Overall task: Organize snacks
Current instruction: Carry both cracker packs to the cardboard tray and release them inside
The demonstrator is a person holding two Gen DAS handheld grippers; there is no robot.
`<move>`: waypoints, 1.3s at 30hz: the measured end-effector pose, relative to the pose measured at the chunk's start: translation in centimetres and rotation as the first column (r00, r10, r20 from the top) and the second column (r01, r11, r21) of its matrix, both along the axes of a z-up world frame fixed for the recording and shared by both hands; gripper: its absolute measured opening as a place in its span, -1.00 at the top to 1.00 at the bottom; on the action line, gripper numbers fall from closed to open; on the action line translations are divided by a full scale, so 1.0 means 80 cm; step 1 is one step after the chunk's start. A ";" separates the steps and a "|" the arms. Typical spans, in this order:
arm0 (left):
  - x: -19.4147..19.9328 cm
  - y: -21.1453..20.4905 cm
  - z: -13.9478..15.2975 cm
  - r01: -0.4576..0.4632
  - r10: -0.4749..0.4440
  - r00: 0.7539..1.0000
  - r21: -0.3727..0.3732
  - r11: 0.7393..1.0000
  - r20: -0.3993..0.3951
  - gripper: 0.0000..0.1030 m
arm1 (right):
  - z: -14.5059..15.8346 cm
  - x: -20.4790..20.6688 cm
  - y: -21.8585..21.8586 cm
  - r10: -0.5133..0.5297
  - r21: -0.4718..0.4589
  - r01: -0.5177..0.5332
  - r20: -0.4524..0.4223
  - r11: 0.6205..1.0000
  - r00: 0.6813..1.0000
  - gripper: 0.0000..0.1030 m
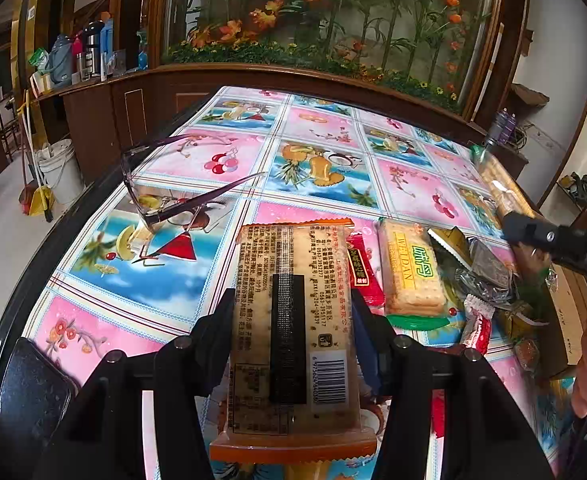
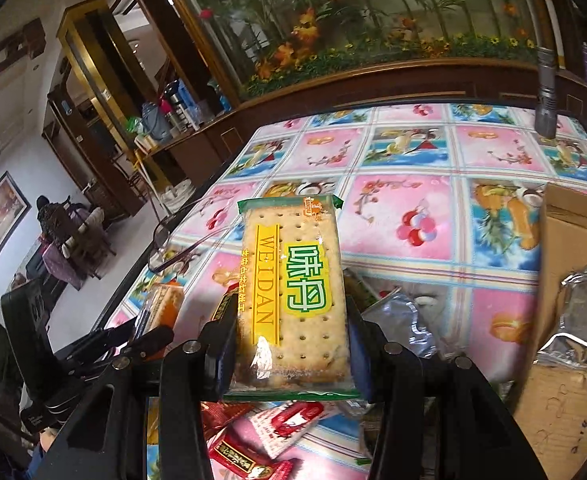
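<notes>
Over the bench (image 1: 93, 280), my left tool (image 1: 289, 320) is clamped on an orange cracker pack (image 1: 289, 300), long axis running straight ahead; my right tool (image 2: 289, 328) grips a green pack (image 2: 293, 288) likewise. To the right lies the cardboard box (image 2: 565, 280), nearer my right hand.

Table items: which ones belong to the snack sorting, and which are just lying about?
Job:
- orange-edged cracker pack, in left gripper
- green Weidan cracker pack, in right gripper
- red candy packets
- silver wrappers
- cardboard box

Lying about:
- glasses
- flashlight
</notes>
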State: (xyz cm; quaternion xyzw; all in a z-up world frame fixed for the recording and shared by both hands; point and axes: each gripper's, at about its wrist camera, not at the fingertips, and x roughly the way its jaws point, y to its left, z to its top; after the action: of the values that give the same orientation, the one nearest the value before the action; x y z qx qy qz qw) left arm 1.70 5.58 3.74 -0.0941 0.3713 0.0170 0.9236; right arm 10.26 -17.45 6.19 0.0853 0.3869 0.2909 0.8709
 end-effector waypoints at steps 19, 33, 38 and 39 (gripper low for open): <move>0.011 -0.071 0.040 0.121 -0.112 0.987 -0.074 0.990 0.115 -0.02 | 0.042 0.004 -0.125 -0.223 0.142 0.217 0.023 0.966 0.975 0.02; 0.033 -0.244 0.068 0.399 -0.385 0.912 -0.088 0.913 0.140 -0.02 | 0.045 -0.003 -0.267 -0.464 0.199 0.461 -0.034 0.865 0.885 0.02; 0.043 -0.314 0.067 0.488 -0.476 0.871 -0.102 0.867 0.123 -0.02 | 0.040 -0.005 -0.302 -0.529 0.184 0.531 -0.062 0.827 0.846 0.02; 0.046 -0.327 0.063 0.504 -0.493 0.863 -0.109 0.857 0.111 -0.02 | 0.040 -0.006 -0.307 -0.539 0.179 0.541 -0.064 0.822 0.840 0.02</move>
State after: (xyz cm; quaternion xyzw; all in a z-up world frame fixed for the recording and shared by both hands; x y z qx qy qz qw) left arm 5.40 -20.61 8.79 -0.0572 0.3462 -0.2514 0.9020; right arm 9.77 -42.01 9.36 0.2756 0.3219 0.0678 0.9032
